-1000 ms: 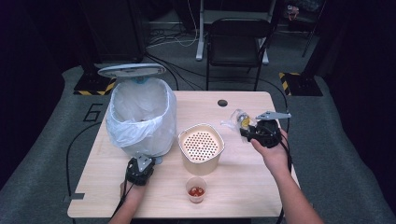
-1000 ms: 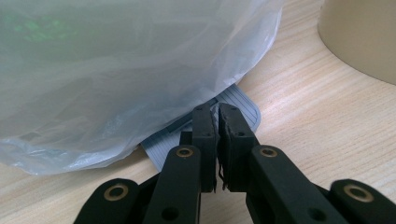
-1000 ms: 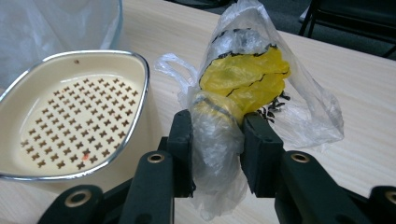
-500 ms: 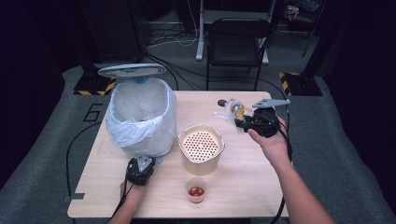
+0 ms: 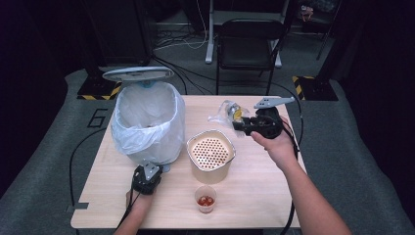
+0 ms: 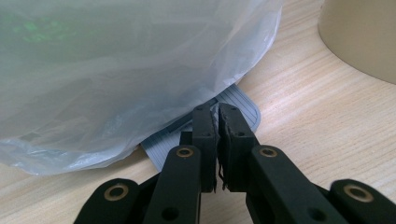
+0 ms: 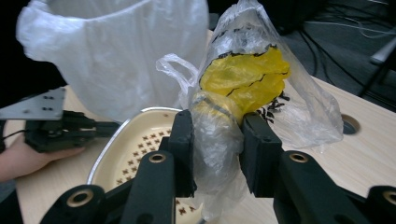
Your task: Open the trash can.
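Nearest the person, a small cup (image 5: 205, 199) of something red sits untouched on the worktop (image 5: 254, 196). The left gripper (image 5: 146, 177) rests with jaws pressed together on the bin's pedal (image 6: 233, 105), lid (image 5: 137, 74) raised. Further off, the right gripper (image 5: 243, 124), clenched on a crumpled plastic bag (image 7: 243, 88), has carried it up and leftward past the perforated container (image 5: 211, 153), apparently heading for the lined bin (image 5: 147, 122).

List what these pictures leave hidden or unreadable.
- Bin interior: high view, the white liner hides it.
- Contents of the clear bag in the right tongs: crumpled plastic blurs it; yellow shows.
- Red bits in the small cup: too small.
- Grey pedal: left gripper view, partly under the liner.
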Motion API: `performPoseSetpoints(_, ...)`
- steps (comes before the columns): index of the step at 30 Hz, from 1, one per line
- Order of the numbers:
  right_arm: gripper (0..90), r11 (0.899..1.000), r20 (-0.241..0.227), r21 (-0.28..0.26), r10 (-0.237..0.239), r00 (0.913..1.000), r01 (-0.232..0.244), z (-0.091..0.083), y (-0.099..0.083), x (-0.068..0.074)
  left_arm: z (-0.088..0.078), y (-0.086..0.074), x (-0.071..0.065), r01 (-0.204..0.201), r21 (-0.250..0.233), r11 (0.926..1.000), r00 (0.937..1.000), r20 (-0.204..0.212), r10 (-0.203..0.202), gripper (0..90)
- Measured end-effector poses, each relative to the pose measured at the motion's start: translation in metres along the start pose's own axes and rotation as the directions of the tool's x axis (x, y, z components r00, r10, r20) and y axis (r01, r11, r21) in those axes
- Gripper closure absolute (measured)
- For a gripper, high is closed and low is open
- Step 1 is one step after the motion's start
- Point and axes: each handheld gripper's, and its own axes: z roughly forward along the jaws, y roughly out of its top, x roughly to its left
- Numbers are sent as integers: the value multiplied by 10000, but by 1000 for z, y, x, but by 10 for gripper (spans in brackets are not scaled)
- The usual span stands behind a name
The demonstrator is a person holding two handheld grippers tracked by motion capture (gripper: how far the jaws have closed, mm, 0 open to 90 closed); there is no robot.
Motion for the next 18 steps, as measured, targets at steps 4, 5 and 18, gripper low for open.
performPoseSetpoints(4, 681, 9990, -484, -175, -411, 9980, 403, 6, 6, 4, 0, 0, 0, -6, -4, 10000, 10000, -5, 6, 856)
performPoseSetpoints(5, 681, 9985, -605, -219, -510, 9969, 498, 7, 7, 6, 0, 0, 0, -1, -6, 10000, 10000, -5, 1, 856)
performPoseSetpoints(18, 681, 9863, -1785, -598, -1619, 9705, 1536, 30, 33, 40, 0, 0, 1, -31, 54, 10000, 10000, 63, 30, 856)
